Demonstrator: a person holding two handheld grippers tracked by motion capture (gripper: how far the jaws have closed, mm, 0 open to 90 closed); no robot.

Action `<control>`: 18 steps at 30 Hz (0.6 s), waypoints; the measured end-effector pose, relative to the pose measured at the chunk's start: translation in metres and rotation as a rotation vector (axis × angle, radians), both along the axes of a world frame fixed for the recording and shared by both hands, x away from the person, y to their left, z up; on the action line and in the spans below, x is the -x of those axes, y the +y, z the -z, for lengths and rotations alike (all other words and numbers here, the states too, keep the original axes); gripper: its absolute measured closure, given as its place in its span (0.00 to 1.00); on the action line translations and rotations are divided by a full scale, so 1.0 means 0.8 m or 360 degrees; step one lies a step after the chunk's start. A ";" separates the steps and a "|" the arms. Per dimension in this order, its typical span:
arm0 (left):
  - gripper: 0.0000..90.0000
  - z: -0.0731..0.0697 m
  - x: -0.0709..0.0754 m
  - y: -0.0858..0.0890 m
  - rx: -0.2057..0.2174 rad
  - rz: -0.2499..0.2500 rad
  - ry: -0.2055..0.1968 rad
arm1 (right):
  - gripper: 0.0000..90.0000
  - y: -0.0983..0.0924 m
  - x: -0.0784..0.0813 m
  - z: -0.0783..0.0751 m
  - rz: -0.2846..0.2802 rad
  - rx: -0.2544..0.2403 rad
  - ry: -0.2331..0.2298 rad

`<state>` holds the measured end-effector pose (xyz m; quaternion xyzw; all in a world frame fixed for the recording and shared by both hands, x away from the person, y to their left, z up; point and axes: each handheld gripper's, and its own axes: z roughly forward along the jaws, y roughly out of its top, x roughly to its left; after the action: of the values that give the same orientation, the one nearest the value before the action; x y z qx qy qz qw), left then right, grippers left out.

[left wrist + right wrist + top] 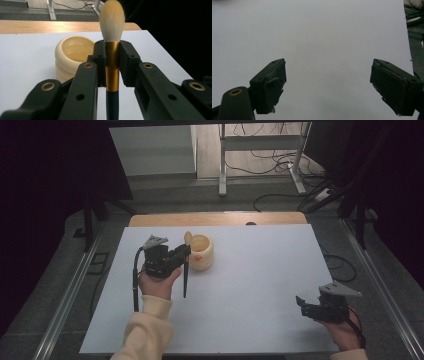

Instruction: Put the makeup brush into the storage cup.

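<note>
My left gripper (pixel 185 252) is shut on a makeup brush (pixel 112 65), which stands upright with its pale bristles on top and its dark handle hanging down toward the table. The jaws pinch the gold ferrule. In the high view the brush (pixel 185 275) hangs just left of a cream ribbed wooden cup (pixel 202 252) and clear of it. The cup (pixel 72 56) lies behind and left of the brush in the left gripper view. My right gripper (pixel 300 302) rests low at the table's right front, its jaws (pixel 328 87) wide open over bare white surface.
A white table top (pixel 250 285) carries everything, with a wooden strip (pixel 215 218) along its far edge. Beyond it are a metal stand (pixel 260 150) and loose cables on the floor. Dark curtains close both sides.
</note>
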<state>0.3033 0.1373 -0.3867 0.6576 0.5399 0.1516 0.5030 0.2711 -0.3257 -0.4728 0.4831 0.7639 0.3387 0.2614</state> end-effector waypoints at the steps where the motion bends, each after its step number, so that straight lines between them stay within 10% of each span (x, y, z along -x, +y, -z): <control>1: 0.86 0.000 0.000 0.000 0.0000 0.0000 0.0000 | 0.15 0.000 0.000 0.000 0.0000 0.0000 0.0000; 18: 0.86 -0.003 -0.016 0.002 0.0034 -0.0004 -0.0030 | 0.15 0.000 0.000 0.000 0.0004 -0.0001 -0.0006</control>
<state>0.3162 0.1387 -0.3844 0.6500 0.5376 0.1528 0.5148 0.2711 -0.3260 -0.4724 0.4835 0.7627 0.3396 0.2630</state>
